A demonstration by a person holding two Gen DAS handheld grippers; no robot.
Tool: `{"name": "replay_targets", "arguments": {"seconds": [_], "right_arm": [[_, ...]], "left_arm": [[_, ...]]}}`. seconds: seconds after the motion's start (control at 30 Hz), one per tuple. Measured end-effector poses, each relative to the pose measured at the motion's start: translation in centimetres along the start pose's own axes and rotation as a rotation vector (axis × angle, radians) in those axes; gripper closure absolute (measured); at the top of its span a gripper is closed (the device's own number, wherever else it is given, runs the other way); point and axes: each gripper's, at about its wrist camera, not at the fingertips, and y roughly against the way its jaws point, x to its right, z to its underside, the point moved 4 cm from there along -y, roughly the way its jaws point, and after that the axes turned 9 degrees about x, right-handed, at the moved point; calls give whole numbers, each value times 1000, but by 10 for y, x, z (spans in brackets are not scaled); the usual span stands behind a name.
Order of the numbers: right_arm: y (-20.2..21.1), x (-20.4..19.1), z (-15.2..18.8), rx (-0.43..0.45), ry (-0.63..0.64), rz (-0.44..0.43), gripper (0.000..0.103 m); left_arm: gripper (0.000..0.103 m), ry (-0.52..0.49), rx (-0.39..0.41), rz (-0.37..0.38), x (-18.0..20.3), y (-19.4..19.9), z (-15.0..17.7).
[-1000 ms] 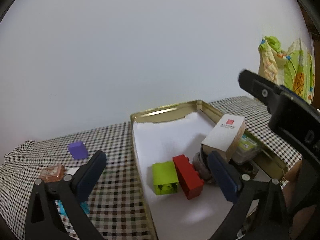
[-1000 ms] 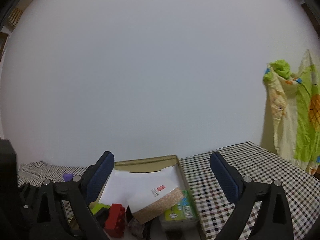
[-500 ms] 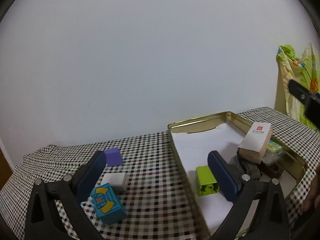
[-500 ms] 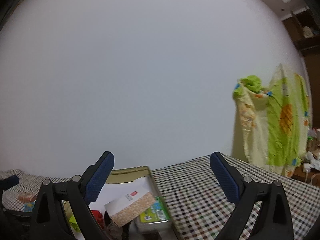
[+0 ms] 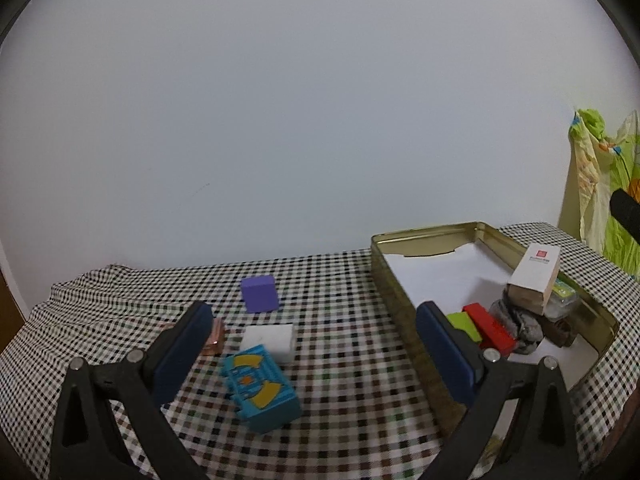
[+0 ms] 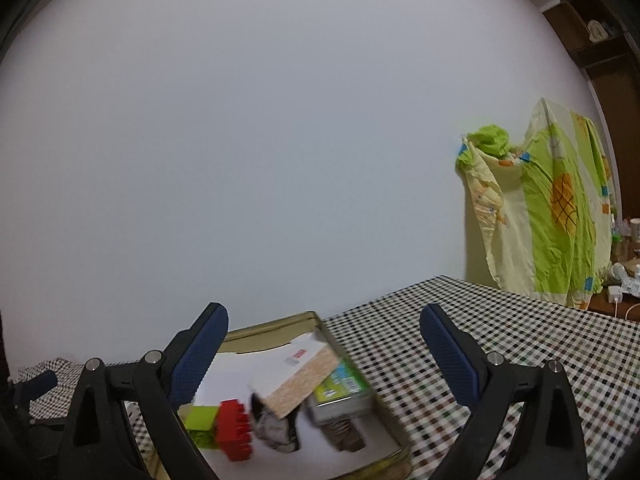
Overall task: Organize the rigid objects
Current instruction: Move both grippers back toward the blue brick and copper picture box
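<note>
While we are looking along the left hand-held gripper (image 5: 310, 340), its blue-padded fingers are standing wide apart and holding nothing, hanging over the checkered surface (image 5: 344, 364) in the lower part of the frame. Between the fingers, low in the centre, a blue block with yellow marks (image 5: 262, 388) is lying tilted on the cloth. A white block (image 5: 270, 338) is sitting just behind it, touching or nearly so; we cannot tell which. A purple cube (image 5: 260, 293) is resting farther back, apart from both. A small pinkish-brown piece (image 5: 214, 336) is peeking out from behind the left finger.

At the right of the frame, a gold tin (image 5: 404, 240) lined with white paper is holding a green brick (image 5: 464, 325) and a red brick (image 5: 490, 332) side by side, a grey crumpled lump (image 5: 520, 326), and a white carton with a red mark (image 5: 534, 280) leaning on top of other things.

Through the right wrist view, we are seeing the right hand-held gripper (image 6: 324, 354) also spread wide and empty, hovering above the same tin at the lower left of the frame. A yellow-green patterned cloth (image 6: 548, 216) is hanging at the right.
</note>
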Motion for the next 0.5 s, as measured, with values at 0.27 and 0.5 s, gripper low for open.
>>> {"name": "replay_targets", "arguments": {"seconds": [0.27,0.5], "right_arm": [[6,-46,13,-58,-6,-69,5],[11,-91,22,-69,20,-140,5]], "left_arm": [[0,-1,-17,-28,-31,-4,6],[0,17,-31,-70,-65,-12,10]]}}
